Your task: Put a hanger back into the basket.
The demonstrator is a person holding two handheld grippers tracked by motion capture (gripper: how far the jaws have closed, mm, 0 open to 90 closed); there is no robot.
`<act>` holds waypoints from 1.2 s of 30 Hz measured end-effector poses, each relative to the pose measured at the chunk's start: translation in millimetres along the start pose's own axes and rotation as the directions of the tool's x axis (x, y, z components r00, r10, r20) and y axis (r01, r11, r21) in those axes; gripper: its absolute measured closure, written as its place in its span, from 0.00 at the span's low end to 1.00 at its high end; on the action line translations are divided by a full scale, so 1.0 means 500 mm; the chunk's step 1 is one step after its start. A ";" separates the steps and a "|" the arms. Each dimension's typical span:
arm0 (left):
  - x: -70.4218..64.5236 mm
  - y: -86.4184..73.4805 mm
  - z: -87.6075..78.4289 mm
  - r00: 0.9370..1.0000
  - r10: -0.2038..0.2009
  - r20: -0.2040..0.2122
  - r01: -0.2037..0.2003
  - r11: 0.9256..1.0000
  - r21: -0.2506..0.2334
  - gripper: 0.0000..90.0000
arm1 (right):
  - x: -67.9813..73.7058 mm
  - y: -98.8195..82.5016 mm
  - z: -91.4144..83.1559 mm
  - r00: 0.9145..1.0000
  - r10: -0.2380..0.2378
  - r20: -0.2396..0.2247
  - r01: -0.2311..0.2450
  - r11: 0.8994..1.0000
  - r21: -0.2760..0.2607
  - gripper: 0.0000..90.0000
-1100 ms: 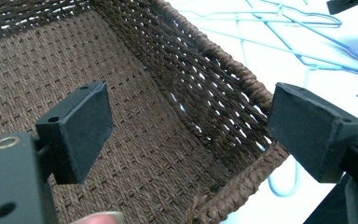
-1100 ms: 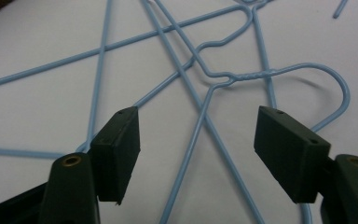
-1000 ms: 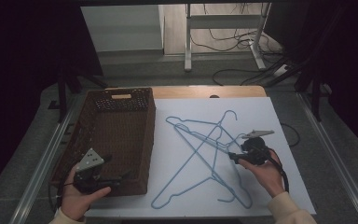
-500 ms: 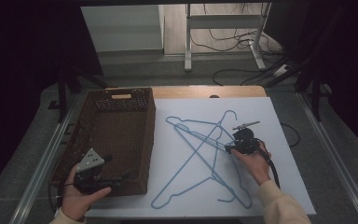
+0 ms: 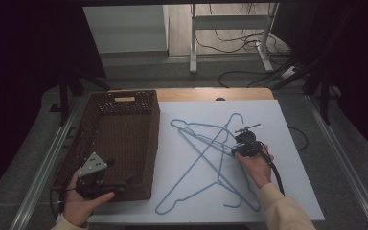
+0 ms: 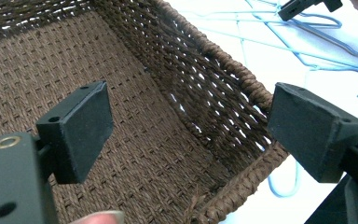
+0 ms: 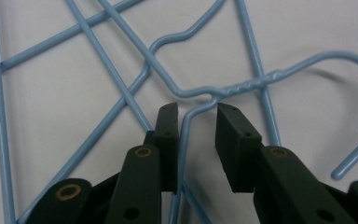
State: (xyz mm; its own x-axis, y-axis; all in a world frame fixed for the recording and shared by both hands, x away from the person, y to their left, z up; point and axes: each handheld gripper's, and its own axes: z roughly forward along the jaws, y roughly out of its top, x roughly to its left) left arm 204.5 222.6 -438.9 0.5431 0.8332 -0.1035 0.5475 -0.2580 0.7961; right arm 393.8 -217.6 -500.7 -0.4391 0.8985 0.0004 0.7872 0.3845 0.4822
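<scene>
Several light-blue wire hangers [image 5: 206, 153] lie crossed on a white sheet [image 5: 292, 158]. My right gripper [image 5: 237, 147] sits low over their necks. In the right gripper view its jaws [image 7: 196, 121] straddle one hanger wire [image 7: 185, 140] just below the twisted neck [image 7: 251, 83]. They have just been closing; one pad touches the wire, the other stands a little off it. My left gripper [image 5: 124, 182] is open and holds nothing at the near right corner of a brown wicker basket [image 5: 124, 98]. In the left gripper view its jaws [image 6: 191, 130] stand wide over the basket's rim [image 6: 233, 74].
The basket takes the left part of the table, and its inside is bare weave. The white sheet runs to the table's right and near edges. A wooden table edge [image 5: 196, 94] shows at the back, with cables and a metal stand on the floor beyond.
My right hand has moved left and away from me onto the hangers' necks, and its jaws have narrowed around a wire. The left hand has stayed put.
</scene>
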 end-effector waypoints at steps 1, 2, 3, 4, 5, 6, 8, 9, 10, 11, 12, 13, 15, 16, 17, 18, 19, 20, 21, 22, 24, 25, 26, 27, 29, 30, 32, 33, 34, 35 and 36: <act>0.000 0.000 -0.001 1.000 0.000 -0.001 0.000 1.000 0.000 0.16 | 0.001 0.000 0.002 1.000 -0.002 0.002 0.002 1.000 0.005 0.81; 0.000 0.000 -0.001 1.000 0.001 -0.002 -0.001 1.000 -0.002 0.16 | 0.002 0.000 0.003 1.000 -0.003 0.006 0.003 1.000 0.006 0.81; 0.000 0.000 -0.001 1.000 0.001 -0.002 -0.001 1.000 -0.002 0.16 | 0.002 0.000 0.003 1.000 -0.003 0.006 0.003 1.000 0.006 0.81; 0.001 0.000 -0.002 1.000 0.001 -0.003 -0.001 1.000 -0.003 0.16 | 0.004 0.000 0.003 1.000 -0.004 0.006 0.004 1.000 0.004 0.87; 0.001 0.000 -0.002 1.000 0.001 -0.003 -0.001 1.000 -0.003 0.16 | 0.004 0.000 0.003 1.000 -0.002 -0.002 0.002 1.000 0.002 0.90; 0.000 0.000 -0.003 1.000 0.001 -0.003 -0.001 1.000 -0.004 0.16 | 0.005 0.000 0.003 1.000 -0.007 -0.001 0.007 1.000 0.001 0.92; 0.000 0.000 -0.003 1.000 0.001 -0.003 -0.001 1.000 -0.005 0.16 | 0.006 0.000 0.001 1.000 -0.017 0.001 0.017 1.000 -0.001 0.95; 0.000 0.001 -0.004 1.000 0.001 -0.004 -0.001 1.000 -0.007 0.16 | 0.006 0.000 0.001 1.000 -0.017 0.001 0.017 1.000 -0.001 0.95; -0.001 0.001 -0.004 1.000 0.002 -0.003 -0.002 1.000 -0.008 0.16 | 0.004 0.001 -0.003 1.000 -0.026 -0.006 0.026 1.000 -0.010 0.96; -0.001 0.002 -0.005 1.000 0.003 -0.003 -0.003 1.000 -0.010 0.16 | 0.003 0.001 -0.006 0.999 -0.036 -0.012 0.036 0.999 -0.014 0.96; -0.001 0.003 -0.005 1.000 0.003 -0.003 -0.003 1.000 -0.011 0.16 | 0.002 0.001 -0.010 0.999 -0.044 -0.017 0.044 0.999 -0.024 0.96; -0.001 0.003 -0.005 1.000 0.003 -0.003 -0.003 1.000 -0.011 0.16 | 0.000 0.001 -0.014 0.999 -0.045 -0.024 0.044 0.998 -0.034 0.97; -0.002 0.004 -0.006 1.000 0.005 -0.003 -0.005 1.000 -0.012 0.16 | -0.004 0.001 -0.027 0.997 -0.060 -0.047 0.057 0.996 -0.069 0.97; -0.003 0.007 -0.007 1.000 0.009 -0.003 -0.010 1.000 -0.014 0.16 | -0.005 0.001 -0.034 0.996 -0.068 -0.053 0.063 0.995 -0.082 0.97; -0.004 0.008 -0.008 1.000 0.009 -0.002 -0.009 1.000 -0.017 0.16 | -0.007 0.000 -0.042 0.996 -0.070 -0.054 0.064 0.993 -0.098 0.97; -0.005 0.010 -0.009 1.000 0.010 -0.003 -0.010 1.000 -0.018 0.16 | -0.009 -0.001 -0.049 0.995 -0.079 -0.060 0.072 0.990 -0.119 0.97; -0.006 0.012 -0.010 1.000 0.011 -0.003 -0.011 1.000 -0.021 0.16 | -0.012 -0.002 -0.057 0.994 -0.091 -0.068 0.081 0.987 -0.137 0.97; -0.007 0.014 -0.011 1.000 0.012 -0.002 -0.013 1.000 -0.024 0.16 | -0.014 -0.003 -0.064 0.992 -0.107 -0.073 0.095 0.983 -0.154 0.97; -0.009 0.017 -0.011 1.000 0.015 -0.002 -0.015 1.000 -0.027 0.16 | -0.017 -0.005 -0.072 0.990 -0.120 -0.078 0.105 0.980 -0.170 0.97; -0.010 0.020 -0.012 1.000 0.021 -0.001 -0.021 0.999 -0.028 0.16 | -0.020 -0.008 -0.080 0.987 -0.135 -0.087 0.117 0.975 -0.187 0.97; -0.015 0.028 -0.012 1.000 0.030 -0.001 -0.030 0.999 -0.033 0.16 | -0.023 -0.012 -0.094 0.982 -0.159 -0.103 0.134 0.968 -0.214 0.97; -0.017 0.033 -0.012 0.999 0.033 -0.001 -0.033 0.999 -0.035 0.16 | -0.024 -0.014 -0.101 0.979 -0.170 -0.111 0.142 0.964 -0.226 0.97; -0.017 0.033 -0.012 0.999 0.033 -0.001 -0.033 0.999 -0.035 0.16 | -0.024 -0.014 -0.101 0.979 -0.170 -0.111 0.142 0.964 -0.226 0.97; -0.020 0.038 -0.011 0.999 0.040 0.001 -0.040 0.999 -0.037 0.16 | -0.024 -0.015 -0.107 0.976 -0.178 -0.124 0.145 0.961 -0.237 0.98; -0.031 0.056 -0.009 0.998 0.057 0.008 -0.057 0.998 -0.041 0.17 | -0.021 -0.017 -0.124 0.965 -0.215 -0.148 0.171 0.949 -0.265 0.98; -0.035 0.061 -0.008 0.998 0.066 0.010 -0.066 0.997 -0.042 0.17 | -0.020 -0.017 -0.130 0.961 -0.230 -0.151 0.183 0.944 -0.274 0.98; -0.042 0.072 -0.008 0.997 0.080 0.015 -0.080 0.996 -0.043 0.17 | -0.016 -0.018 -0.141 0.954 -0.250 -0.165 0.195 0.937 -0.291 0.98; -0.046 0.077 -0.007 0.996 0.084 0.018 -0.083 0.995 -0.046 0.17 | -0.015 -0.018 -0.147 0.951 -0.257 -0.173 0.198 0.934 -0.299 0.98; -0.049 0.081 -0.007 0.996 0.089 0.021 -0.088 0.995 -0.047 0.17 | -0.013 -0.018 -0.152 0.947 -0.268 -0.178 0.205 0.929 -0.310 0.98; -0.051 0.085 -0.005 0.996 0.092 0.023 -0.091 0.995 -0.049 0.17 | -0.012 -0.019 -0.158 0.942 -0.277 -0.187 0.209 0.924 -0.319 0.98; -0.053 0.089 -0.004 0.995 0.095 0.026 -0.094 0.994 -0.050 0.17 | -0.010 -0.019 -0.163 0.939 -0.287 -0.191 0.214 0.920 -0.327 0.98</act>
State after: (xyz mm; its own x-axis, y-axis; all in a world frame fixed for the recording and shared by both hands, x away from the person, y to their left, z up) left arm 213.3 189.8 -399.4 0.6092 0.7919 -0.0427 0.4614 -0.3102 0.8312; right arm 353.4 -243.2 -433.8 -0.7206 0.6928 0.0293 0.4884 0.4771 0.7306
